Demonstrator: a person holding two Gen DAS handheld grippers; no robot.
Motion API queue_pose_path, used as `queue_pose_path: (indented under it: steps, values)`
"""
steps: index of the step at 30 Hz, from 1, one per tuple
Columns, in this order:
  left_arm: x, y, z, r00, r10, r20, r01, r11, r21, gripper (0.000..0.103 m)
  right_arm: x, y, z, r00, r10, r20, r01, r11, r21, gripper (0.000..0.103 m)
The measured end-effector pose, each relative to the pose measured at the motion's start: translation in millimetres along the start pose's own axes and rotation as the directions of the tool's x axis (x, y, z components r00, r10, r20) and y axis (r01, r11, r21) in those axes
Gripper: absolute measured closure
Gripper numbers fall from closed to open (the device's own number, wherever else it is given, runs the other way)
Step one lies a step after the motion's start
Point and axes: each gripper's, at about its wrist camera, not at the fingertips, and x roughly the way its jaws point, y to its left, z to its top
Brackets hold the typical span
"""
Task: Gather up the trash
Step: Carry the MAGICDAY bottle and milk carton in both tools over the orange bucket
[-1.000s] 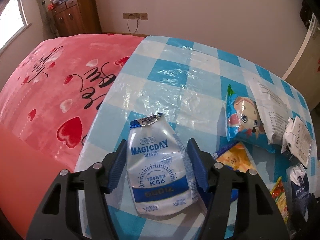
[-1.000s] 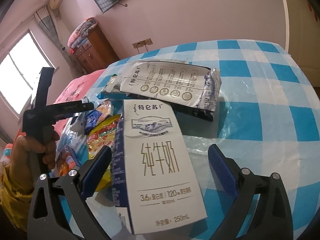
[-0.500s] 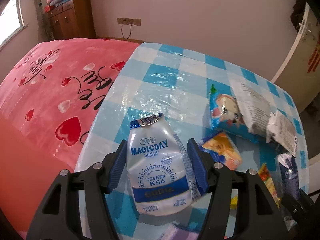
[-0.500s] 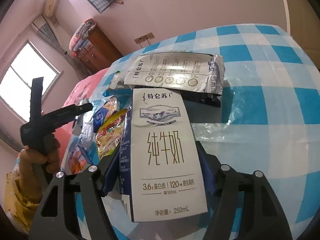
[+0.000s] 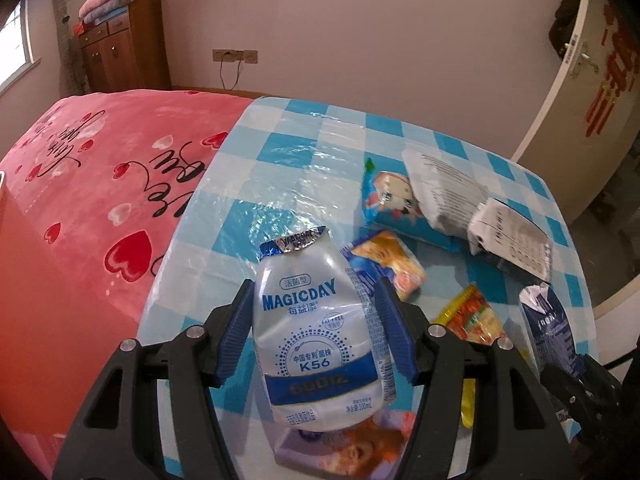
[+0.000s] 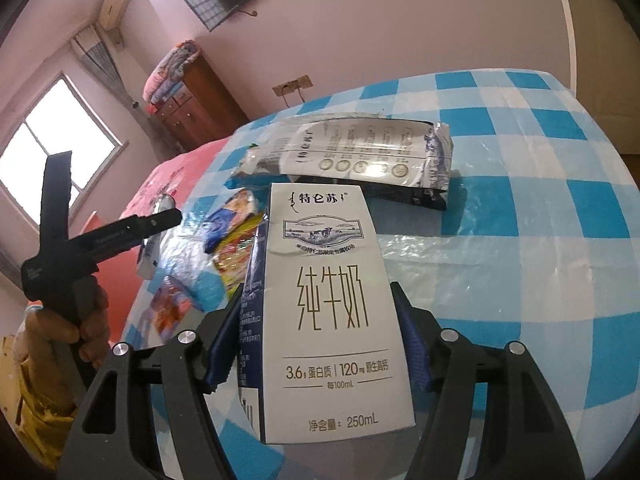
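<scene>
1. Left wrist view: the left gripper (image 5: 316, 334) is clamping its blue fingers (image 5: 234, 340) on a squashed white-and-blue yoghurt bottle (image 5: 320, 328), raised over the blue-checked desk (image 5: 304, 168).
2. Right wrist view: the right gripper (image 6: 316, 340) is pressing both fingers (image 6: 412, 350) against a white rectangular milk carton (image 6: 332, 312), above the desk.

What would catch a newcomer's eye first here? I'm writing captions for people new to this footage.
Each gripper grips a piece of trash: the left gripper is clamped on a crumpled MAGICDAY pouch, the right gripper, its jaws just closed, on a white milk carton. Behind them, more wrappers litter the blue checked tablecloth, beside a pink heart-print bedspread.
</scene>
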Motion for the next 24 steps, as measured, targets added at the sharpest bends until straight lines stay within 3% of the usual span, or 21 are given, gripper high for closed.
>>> queue_pose_path:
  steps: [24]
  values:
    - [-79,0,-42,0.992,-0.061,0.107,0.054,0.996,0.067,0.041,-35,53,-14,0.999,0.023,0.027,-0.021,0.998,-0.065,0.035]
